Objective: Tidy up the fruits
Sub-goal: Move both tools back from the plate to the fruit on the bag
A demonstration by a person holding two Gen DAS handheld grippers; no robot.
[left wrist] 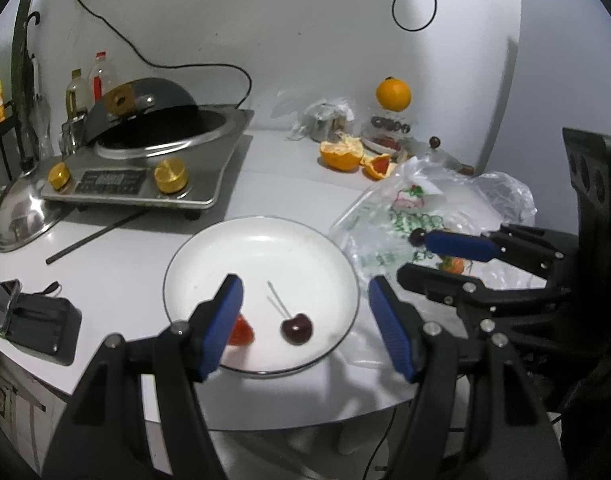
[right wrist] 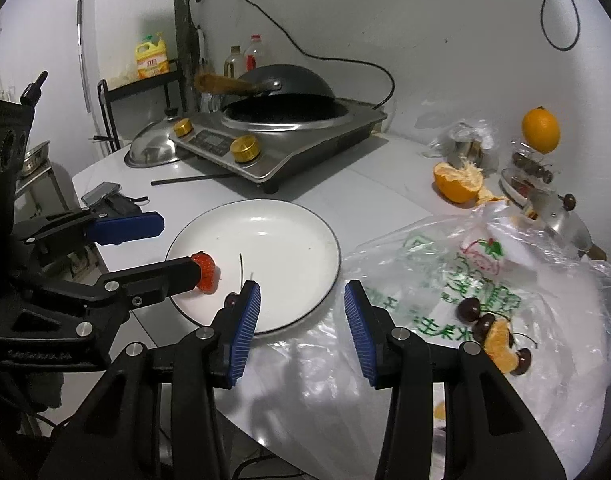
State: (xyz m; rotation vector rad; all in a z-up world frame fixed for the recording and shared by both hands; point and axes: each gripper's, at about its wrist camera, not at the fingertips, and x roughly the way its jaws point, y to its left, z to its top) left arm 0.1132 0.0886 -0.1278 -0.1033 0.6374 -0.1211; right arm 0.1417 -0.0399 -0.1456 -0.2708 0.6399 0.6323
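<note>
White tabletop (right wrist: 345,184) carried everything, set against a pale wall with trailing cords. Nearest, the left gripper (left wrist: 301,316) hovered low over the white plate (left wrist: 265,248) with its blue pads spread wide and nothing between them; a dark cherry (left wrist: 296,328) with its stem lay on the plate in that gap, and a strawberry piece (left wrist: 241,331) sat just beside the left pad, so the plate looked to be the collecting spot. The right gripper (right wrist: 301,320) was likewise open and empty, poised over the plate's near edge beside the clear plastic bag (right wrist: 485,264), likely because more fruit waited there: cherries (right wrist: 477,316) and an orange segment (right wrist: 501,344) rested on the plastic. Farther back lay a peeled orange half (right wrist: 455,184), then a whole orange (right wrist: 540,130) perched on a small stand, and the induction cooker (right wrist: 281,144) with its wok stood at the rear
</note>
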